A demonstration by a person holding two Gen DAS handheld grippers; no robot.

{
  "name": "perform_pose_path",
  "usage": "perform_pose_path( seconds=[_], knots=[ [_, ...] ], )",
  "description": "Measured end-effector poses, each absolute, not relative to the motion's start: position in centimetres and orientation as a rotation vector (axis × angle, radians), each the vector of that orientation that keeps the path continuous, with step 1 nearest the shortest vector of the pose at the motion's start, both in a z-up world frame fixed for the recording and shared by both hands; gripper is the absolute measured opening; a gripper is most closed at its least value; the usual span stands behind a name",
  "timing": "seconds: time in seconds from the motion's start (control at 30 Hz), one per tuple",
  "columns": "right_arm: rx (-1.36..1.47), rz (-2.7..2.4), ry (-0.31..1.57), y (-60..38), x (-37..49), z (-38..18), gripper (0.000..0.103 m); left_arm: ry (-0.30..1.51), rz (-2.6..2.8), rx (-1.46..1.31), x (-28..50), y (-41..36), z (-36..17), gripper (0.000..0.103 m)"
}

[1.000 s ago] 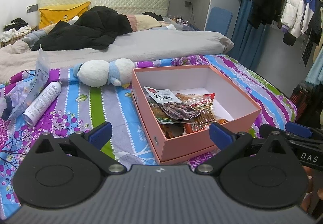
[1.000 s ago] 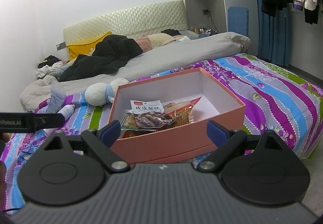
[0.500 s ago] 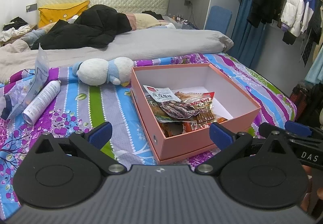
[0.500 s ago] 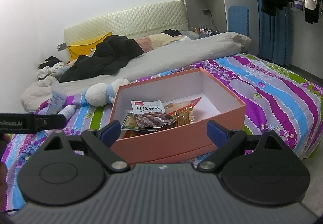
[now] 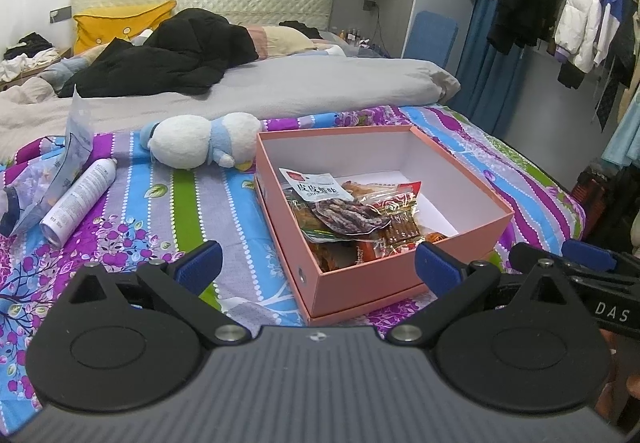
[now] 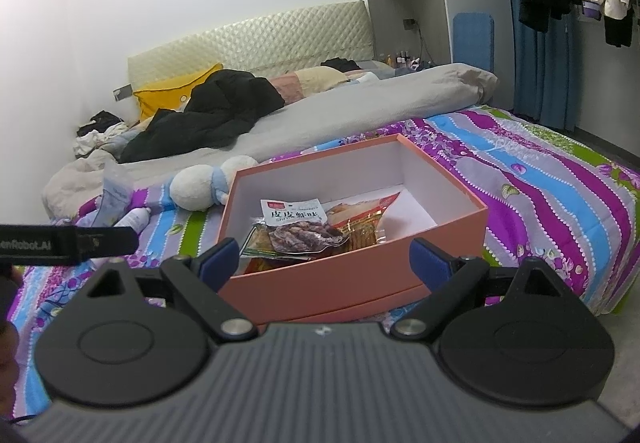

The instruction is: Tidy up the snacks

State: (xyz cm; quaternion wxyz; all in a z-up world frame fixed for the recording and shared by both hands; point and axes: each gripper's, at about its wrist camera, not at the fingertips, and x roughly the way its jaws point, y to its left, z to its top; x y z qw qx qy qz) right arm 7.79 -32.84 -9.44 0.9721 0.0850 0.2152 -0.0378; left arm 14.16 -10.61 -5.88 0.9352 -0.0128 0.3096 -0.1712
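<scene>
Apparently done: snack packets (image 5: 352, 215) fill the pink box (image 5: 400, 275); left gripper (image 5: 318, 267) and right gripper (image 6: 324, 255) hover wide open, empty, best kept clear of its near wall.

The box (image 5: 404, 271) is salmon pink outside and white inside. In it, the top snack packet (image 5: 316, 189) is white with a red badge and black characters over a dark purplish-brown picture; the packets beside it are red, orange and gold. The bedsheet (image 5: 208, 211) under the box runs in blue, purple, grey and green stripes with white dotted lines and purple blossoms. Left of the box, the plush toy (image 5: 196, 141) is white with pale blue, and the spray can (image 5: 80, 199) is white. Both grippers are black with blue pads (image 5: 200, 265).
</scene>
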Motion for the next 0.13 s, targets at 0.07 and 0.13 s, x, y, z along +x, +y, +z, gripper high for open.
perform_pose_path(
  seconds=[0.07, 0.13],
  knots=[
    [0.174, -0.079, 0.433, -32.88, 7.78, -9.43, 0.093, 0.629, -0.350, -0.025, 14.07, -10.63, -5.84, 0.103],
    [0.174, -0.080, 0.433, -32.91, 7.78, -9.42, 0.093, 0.628, -0.353, -0.025, 14.06, -10.66, -5.85, 0.103]
  ],
)
